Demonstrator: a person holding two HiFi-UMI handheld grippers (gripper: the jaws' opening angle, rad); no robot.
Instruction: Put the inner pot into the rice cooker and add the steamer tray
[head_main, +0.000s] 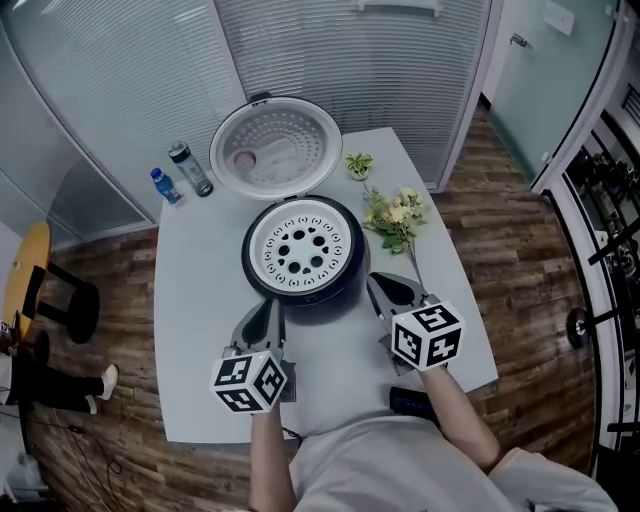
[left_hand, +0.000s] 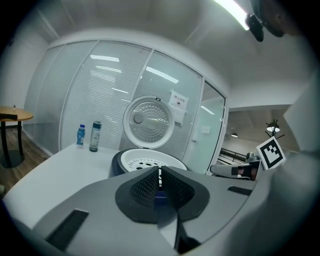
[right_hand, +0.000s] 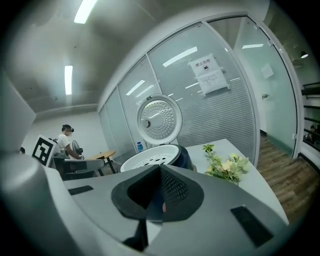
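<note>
Pale grey table (head_main: 200, 300) across the middle of the head view, with dark wood floor on both sides and ribbed glass walls along the top.

Dark rice cooker (head_main: 342, 285) at the centre of the table. Round lid (head_main: 277, 147) swung open and standing up behind it, toward the upper middle of the frame, dimpled inner face turned to the camera.

White steamer tray (head_main: 300, 247) with a ring of round holes seated in the cooker's mouth and covering it. Inner pot hidden beneath the tray, not to be made out.

Left tongs (head_main: 268, 305) below and left of the cooker, marker cube at the lower left of centre, tip pointing up the frame at the cooker's near left side, close by but apart. In the left gripper view (left_hand: 159, 172), jaws pressed together with nothing between them, the cooker and tray straight beyond.

Right tongs (head_main: 377, 284) below and right of the cooker, tip near its right flank and apart from it. In the right gripper view (right_hand: 160, 170), jaws likewise closed tight and empty.

Bunch of pale flowers (head_main: 395, 218) lying right of the cooker, with the stem trailing down toward the right tongs.

Dark-capped bottle (head_main: 190, 168) and smaller blue bottle (head_main: 165, 186) upright side by side at the table's upper left, left of the lid.

Small green sprig (head_main: 359, 164) just right of the lid.
</note>
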